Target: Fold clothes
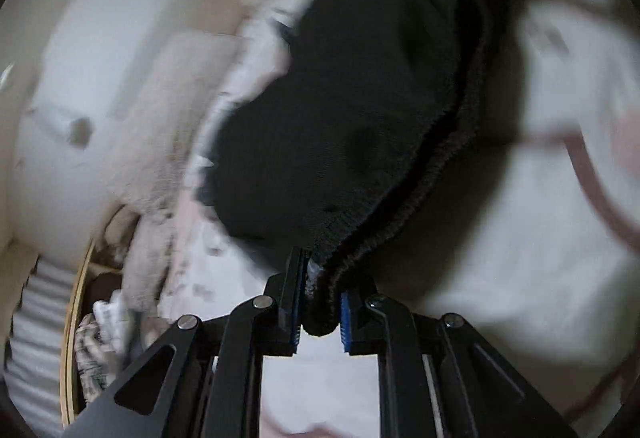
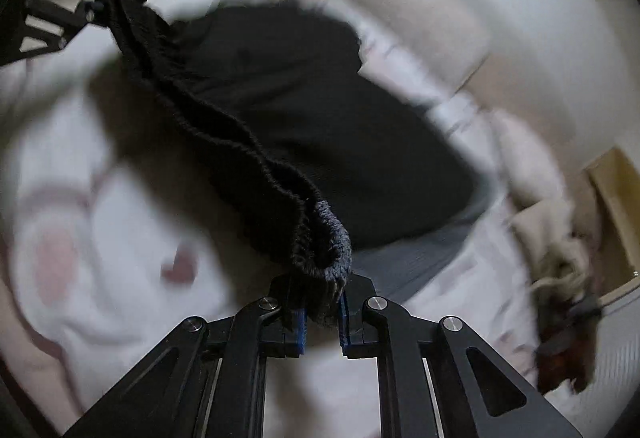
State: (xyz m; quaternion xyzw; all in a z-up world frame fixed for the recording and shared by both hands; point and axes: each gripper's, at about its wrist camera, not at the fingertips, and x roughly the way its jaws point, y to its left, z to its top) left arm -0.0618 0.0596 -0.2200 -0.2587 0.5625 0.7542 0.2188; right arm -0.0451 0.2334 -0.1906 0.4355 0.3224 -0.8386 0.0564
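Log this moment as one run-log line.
stage: garment spread | left gripper: shut on black knit garment ribbed edge | right gripper: shut on same edge | below: white bedding

The garment hangs stretched between the left gripper and right gripper, over the bedding; a basket sits left of the left one.

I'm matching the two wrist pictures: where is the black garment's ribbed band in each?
Left wrist: ribbed band runs from the left gripper up to the top right.
Right wrist: it runs from the right gripper up to the top left.
Shared landmark: the white bedding with pink marks.
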